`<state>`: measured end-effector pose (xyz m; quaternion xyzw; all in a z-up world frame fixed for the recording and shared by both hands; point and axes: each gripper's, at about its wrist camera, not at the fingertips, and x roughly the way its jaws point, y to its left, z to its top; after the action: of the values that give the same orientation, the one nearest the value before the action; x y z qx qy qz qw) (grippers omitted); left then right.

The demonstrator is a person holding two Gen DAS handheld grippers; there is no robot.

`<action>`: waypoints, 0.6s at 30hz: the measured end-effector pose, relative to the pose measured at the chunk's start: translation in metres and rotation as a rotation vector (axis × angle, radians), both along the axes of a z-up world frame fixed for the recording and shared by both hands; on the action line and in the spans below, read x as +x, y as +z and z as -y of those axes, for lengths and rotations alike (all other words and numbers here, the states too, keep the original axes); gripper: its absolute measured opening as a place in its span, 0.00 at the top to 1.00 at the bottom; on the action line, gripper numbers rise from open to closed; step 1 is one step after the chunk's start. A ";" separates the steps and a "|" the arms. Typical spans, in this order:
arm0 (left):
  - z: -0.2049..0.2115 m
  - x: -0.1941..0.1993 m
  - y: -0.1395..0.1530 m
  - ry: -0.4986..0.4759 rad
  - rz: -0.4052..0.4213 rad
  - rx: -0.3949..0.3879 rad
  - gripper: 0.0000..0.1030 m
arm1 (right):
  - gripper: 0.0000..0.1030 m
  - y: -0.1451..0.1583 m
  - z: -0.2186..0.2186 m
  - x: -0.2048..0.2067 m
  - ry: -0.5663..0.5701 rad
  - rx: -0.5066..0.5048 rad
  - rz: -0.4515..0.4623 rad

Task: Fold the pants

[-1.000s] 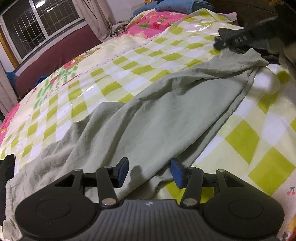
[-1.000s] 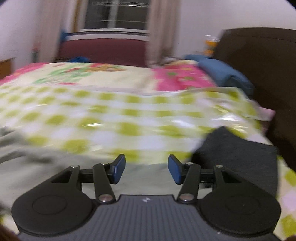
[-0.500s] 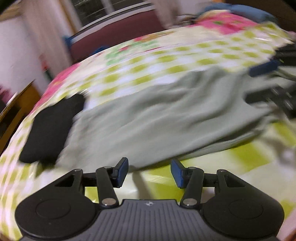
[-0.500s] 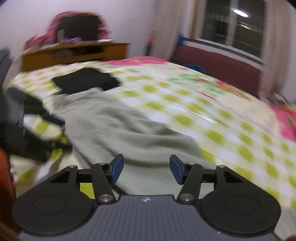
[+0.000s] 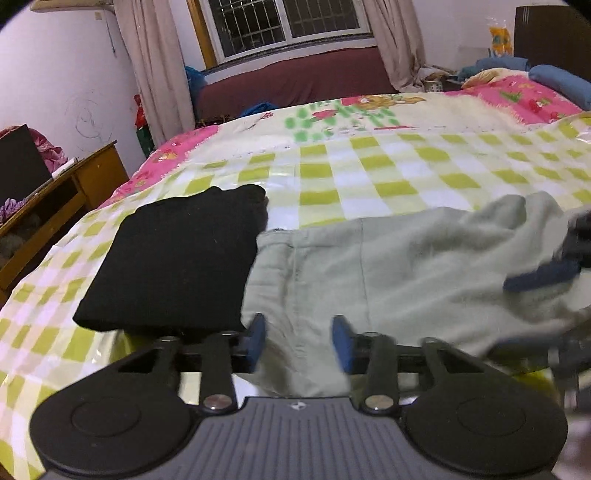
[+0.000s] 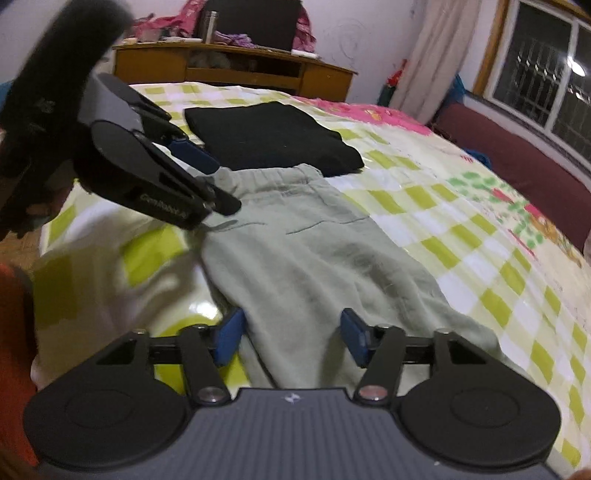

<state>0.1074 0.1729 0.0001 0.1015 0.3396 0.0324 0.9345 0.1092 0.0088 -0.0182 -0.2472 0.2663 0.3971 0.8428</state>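
I see pants point(image 5: 388, 266) lying on bed point(image 5: 369, 173), waistband end touching folded dark garment point(image 5: 177, 258), which lies on bed toward foot edge, nearer desk point(image 5: 62, 199). Desk stands beyond that edge. My left gripper point(image 5: 298, 341) over waistband end; my right gripper point(image 6: 291, 338) over legs further along. Window point(image 5: 288, 22) behind far edge of bed.

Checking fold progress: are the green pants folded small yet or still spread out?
Still spread out. The green pants lie lengthwise across the checked sheet, waistband beside the black folded garment; both open tongs hover over them.
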 end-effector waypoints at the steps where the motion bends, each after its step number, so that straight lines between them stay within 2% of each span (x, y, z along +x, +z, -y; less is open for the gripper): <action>1: -0.004 0.002 0.000 -0.003 -0.007 -0.002 0.63 | 0.79 0.002 -0.002 0.005 -0.013 0.004 -0.027; 2: -0.008 0.002 0.000 -0.004 -0.013 0.000 0.63 | 0.85 0.003 -0.002 0.008 -0.022 0.005 -0.044; 4: -0.016 -0.002 0.000 0.002 -0.012 -0.011 0.63 | 0.85 0.004 -0.005 0.010 -0.033 -0.003 -0.048; 7: -0.028 -0.010 -0.001 0.017 -0.014 -0.061 0.59 | 0.73 0.006 -0.010 0.001 0.002 -0.031 -0.029; 8: -0.030 -0.012 -0.003 0.021 -0.019 -0.065 0.51 | 0.67 0.005 -0.011 -0.003 0.021 -0.030 -0.016; 11: -0.030 -0.019 -0.005 -0.007 -0.029 -0.106 0.38 | 0.49 0.000 -0.022 -0.013 0.088 -0.042 0.002; 12: -0.029 -0.022 -0.004 -0.020 -0.022 -0.118 0.35 | 0.48 -0.002 -0.025 -0.015 0.106 -0.044 0.009; 14: -0.025 -0.027 -0.004 -0.042 0.000 -0.118 0.19 | 0.44 -0.005 -0.034 -0.022 0.146 -0.045 0.028; 15: -0.023 -0.027 -0.005 -0.045 0.009 -0.105 0.17 | 0.44 -0.007 -0.038 -0.024 0.154 -0.050 0.039; 16: -0.021 -0.024 -0.005 -0.038 0.014 -0.086 0.17 | 0.44 -0.009 -0.042 -0.024 0.157 -0.056 0.054; 18: -0.018 -0.014 -0.008 -0.019 0.006 -0.046 0.38 | 0.46 -0.013 -0.049 -0.021 0.144 -0.062 0.067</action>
<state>0.0933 0.1908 -0.0080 0.0830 0.3367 0.0161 0.9378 0.0882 0.0575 -0.0317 -0.3049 0.2315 0.4398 0.8124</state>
